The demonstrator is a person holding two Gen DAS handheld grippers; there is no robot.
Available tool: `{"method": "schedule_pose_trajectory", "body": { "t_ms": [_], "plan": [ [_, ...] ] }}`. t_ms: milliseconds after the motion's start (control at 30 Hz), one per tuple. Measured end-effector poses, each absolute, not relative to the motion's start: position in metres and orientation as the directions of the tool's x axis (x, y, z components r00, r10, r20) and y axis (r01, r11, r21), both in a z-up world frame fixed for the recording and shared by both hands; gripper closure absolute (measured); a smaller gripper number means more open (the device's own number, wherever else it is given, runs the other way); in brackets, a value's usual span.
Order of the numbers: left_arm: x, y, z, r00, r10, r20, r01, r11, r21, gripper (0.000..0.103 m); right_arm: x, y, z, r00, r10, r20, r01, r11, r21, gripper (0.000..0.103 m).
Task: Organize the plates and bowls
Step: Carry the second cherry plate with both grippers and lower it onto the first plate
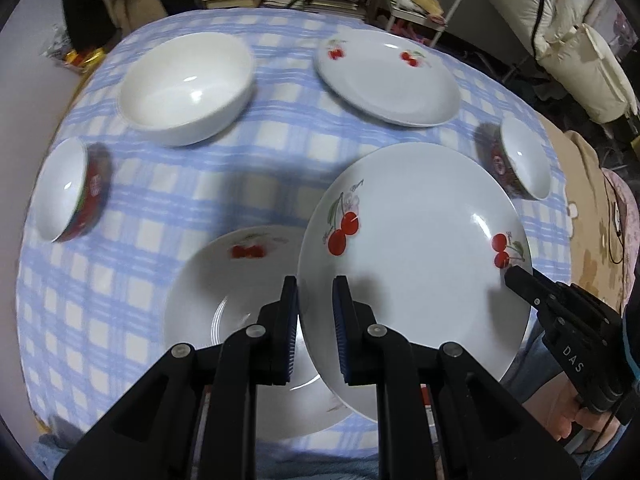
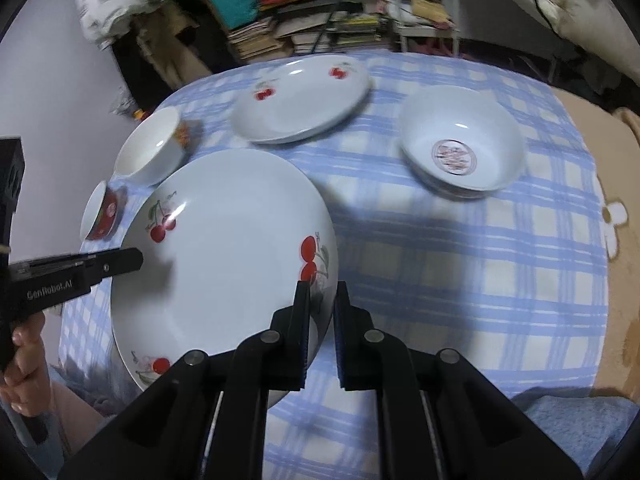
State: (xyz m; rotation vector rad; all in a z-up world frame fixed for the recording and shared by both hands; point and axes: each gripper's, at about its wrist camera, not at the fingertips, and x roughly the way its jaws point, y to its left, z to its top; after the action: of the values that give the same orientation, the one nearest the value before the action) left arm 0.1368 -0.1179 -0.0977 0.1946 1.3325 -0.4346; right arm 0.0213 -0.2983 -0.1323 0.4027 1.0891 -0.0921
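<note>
A white cherry plate (image 1: 416,256) is held up above the blue checked table, gripped at two rims. My left gripper (image 1: 316,332) is shut on its left rim. My right gripper (image 2: 322,336) is shut on its right rim; the plate also shows in the right wrist view (image 2: 228,256). The right gripper shows at the plate's far edge in the left wrist view (image 1: 520,280). A second cherry plate (image 1: 224,320) lies on the table under the held one. A third cherry plate (image 1: 388,76) lies at the far side.
A large white bowl (image 1: 188,88) sits far left. Two small red-sided bowls (image 1: 72,188) (image 1: 520,156) sit left and right. A wide bowl with a red centre mark (image 2: 460,144) sits right. Books and a shelf stand beyond the table's (image 2: 460,280) far edge.
</note>
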Motion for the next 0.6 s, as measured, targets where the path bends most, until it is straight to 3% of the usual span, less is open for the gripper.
{"method": "schedule_pose_trajectory", "body": {
  "t_ms": [600],
  "plan": [
    [0.12,-0.019,-0.115,0.185,-0.153,-0.971,0.239,0.965,-0.107,0.087,0.04,-0.212,-0.137,0.496,0.18,-0.85,0.112,0.957,0.268,0.09]
  ]
}}
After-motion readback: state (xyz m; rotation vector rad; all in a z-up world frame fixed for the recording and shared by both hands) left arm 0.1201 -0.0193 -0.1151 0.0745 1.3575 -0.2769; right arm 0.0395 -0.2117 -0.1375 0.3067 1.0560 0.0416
